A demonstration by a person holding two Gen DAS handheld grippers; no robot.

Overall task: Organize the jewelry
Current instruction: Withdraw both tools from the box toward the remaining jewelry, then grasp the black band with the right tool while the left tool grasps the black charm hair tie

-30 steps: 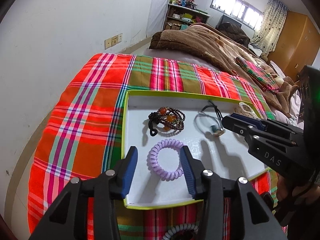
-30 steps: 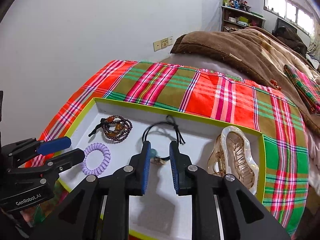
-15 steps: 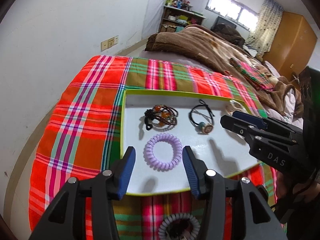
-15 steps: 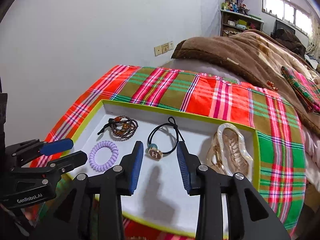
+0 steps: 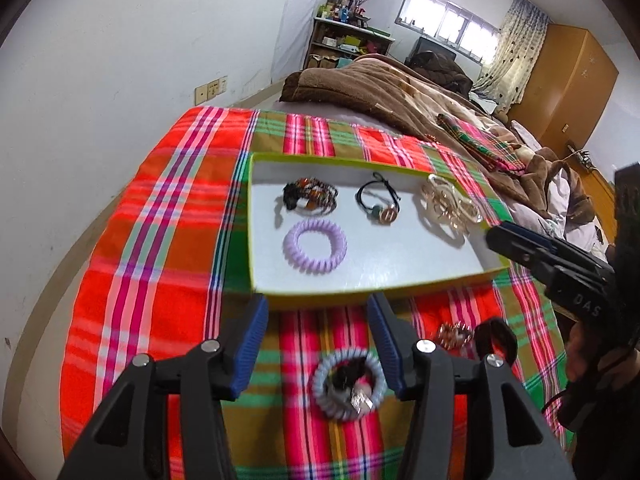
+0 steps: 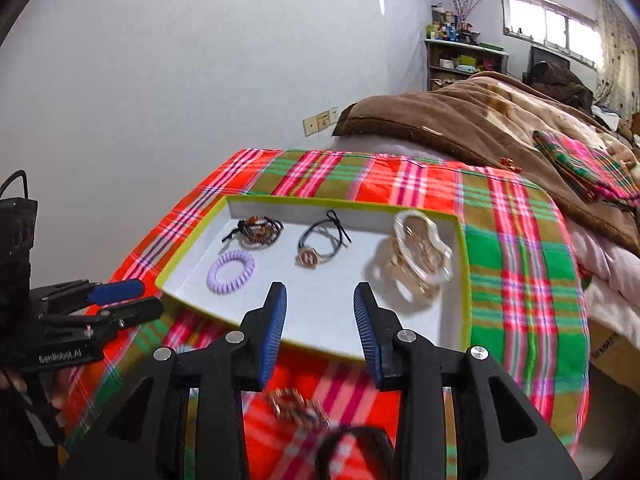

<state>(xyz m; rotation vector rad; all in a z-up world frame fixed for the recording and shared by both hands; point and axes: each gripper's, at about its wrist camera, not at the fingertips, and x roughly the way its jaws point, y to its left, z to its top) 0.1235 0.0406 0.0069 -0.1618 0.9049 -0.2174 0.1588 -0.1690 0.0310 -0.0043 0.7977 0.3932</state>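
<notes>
A bed is being covered by a bright plaid cloth (image 5: 160, 248), red, green and pink, with a brown blanket (image 6: 480, 120) lying heaped farther back. On the cloth a shallow white tray with a lime-green rim (image 5: 256, 200) is being shown flat, and four pieces are lying apart from one another on its floor: a pale, translucent claw clip (image 6: 418, 256) at the right end, a lilac spiral hair tie (image 5: 315, 245) toward the near left, a dark beaded bracelet (image 5: 310, 197) in the far left corner, and a black elastic with a round charm (image 5: 378, 202) between the bracelet and the clip. The left gripper (image 5: 318, 338) is being held over the cloth just short of the tray's near rim, its blue-padded fingers standing apart with nothing gripped; a pale blue spiral hair tie (image 5: 349, 385) is lying on the cloth below them, ringed around what may be a small dark clip, though blur is leaving that unclear. The right gripper (image 6: 320, 320) is being held above the tray's near edge, its fingers likewise apart and empty. Beneath it, on the cloth outside the tray, a small gold-toned chain piece (image 6: 298, 402) is being seen, blurred.
</notes>
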